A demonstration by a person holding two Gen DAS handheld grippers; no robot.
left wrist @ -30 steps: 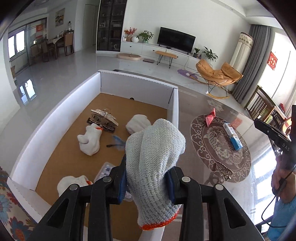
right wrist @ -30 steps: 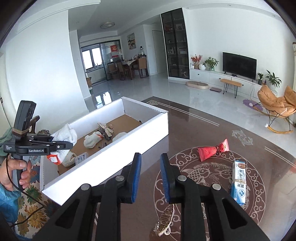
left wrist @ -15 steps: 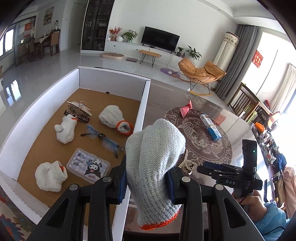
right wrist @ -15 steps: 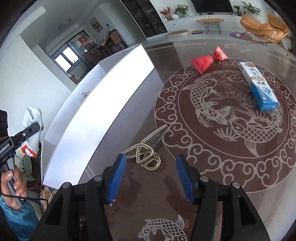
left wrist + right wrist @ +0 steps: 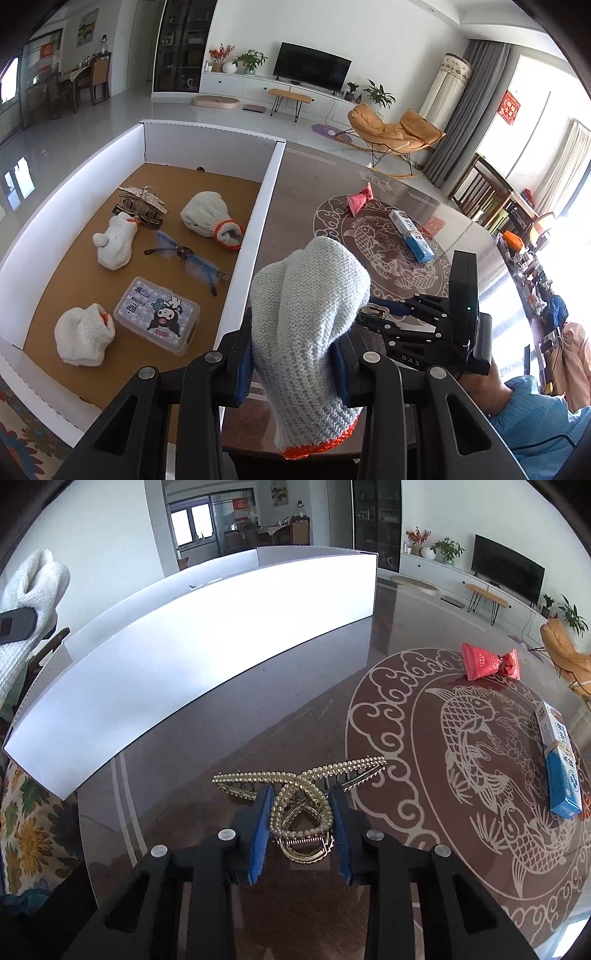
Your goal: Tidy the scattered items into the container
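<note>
My left gripper (image 5: 293, 363) is clamped on a knitted glove (image 5: 308, 317), held above the white box's (image 5: 258, 221) near wall. My right gripper (image 5: 300, 825) has closed its pads against the pearl hair clip (image 5: 299, 794) on the table (image 5: 369, 701). A red packet (image 5: 489, 661) and blue carton (image 5: 559, 764) lie beyond, unobstructed.

Since 0.5 s ago the right gripper (image 5: 301, 827) has advanced and narrowed so its blue pads now bracket the pearl hair claw (image 5: 299, 797) on the table, while the left gripper (image 5: 291, 365), clamping the grey glove (image 5: 306, 332), has swung slightly rightward.
</note>
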